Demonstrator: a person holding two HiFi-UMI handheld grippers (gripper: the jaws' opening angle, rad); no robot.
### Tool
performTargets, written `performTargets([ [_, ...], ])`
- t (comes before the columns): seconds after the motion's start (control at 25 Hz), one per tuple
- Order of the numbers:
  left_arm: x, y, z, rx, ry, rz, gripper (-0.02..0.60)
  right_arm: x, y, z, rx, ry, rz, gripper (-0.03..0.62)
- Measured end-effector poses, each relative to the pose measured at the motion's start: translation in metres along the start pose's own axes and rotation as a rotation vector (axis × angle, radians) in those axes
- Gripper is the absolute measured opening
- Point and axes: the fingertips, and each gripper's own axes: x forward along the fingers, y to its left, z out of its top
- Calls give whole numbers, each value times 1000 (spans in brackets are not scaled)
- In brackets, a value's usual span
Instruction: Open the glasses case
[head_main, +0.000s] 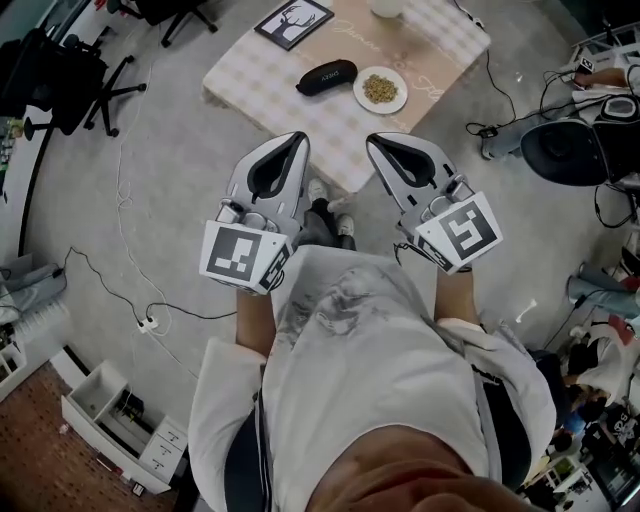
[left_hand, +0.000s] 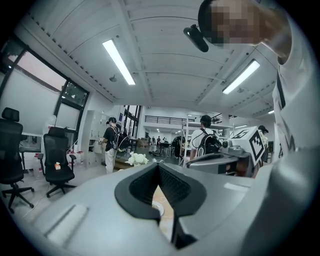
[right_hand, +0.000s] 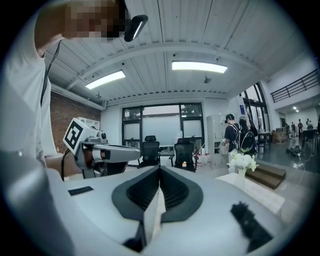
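Head view first: the person held both claws out in front of the body, side by side and pointing toward the table (head_main: 262, 82) up at 12 o'clock. The left claw (head_main: 299, 141) and right claw (head_main: 376, 141) were both up in the air, well short of the table and touching nothing. The black glasses case (head_main: 326, 77) lay shut on the checked tablecloth, with a small white plate (head_main: 380, 89) of something crumbly just beside it at 3 o'clock. A framed deer picture (head_main: 292, 22) sat at 11 o'clock from the case.

Left gripper view: the dark pads were pressed together at the tip with nothing between them. The other claw showed at 3 o'clock, and white flowers (left_hand: 137, 159) stood farther back in the room.

Right gripper view: same deal, jaws closed on nothing. The left claw poked in at 9 o'clock, with office chairs (right_hand: 165, 150) behind.
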Motion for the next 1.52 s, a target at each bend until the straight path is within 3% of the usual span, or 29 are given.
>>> performTargets([
  [0.28, 43, 39, 6, -22, -29, -51, 3, 36, -38, 8, -29, 33, -55, 17],
  [1.0, 114, 134, 1, -70, -11, -149, 3, 122, -99, -4, -4, 118, -141, 17],
  [1.52, 137, 147, -25, -90, 63, -118, 3, 149, -125, -42, 41, 185, -40, 17],
])
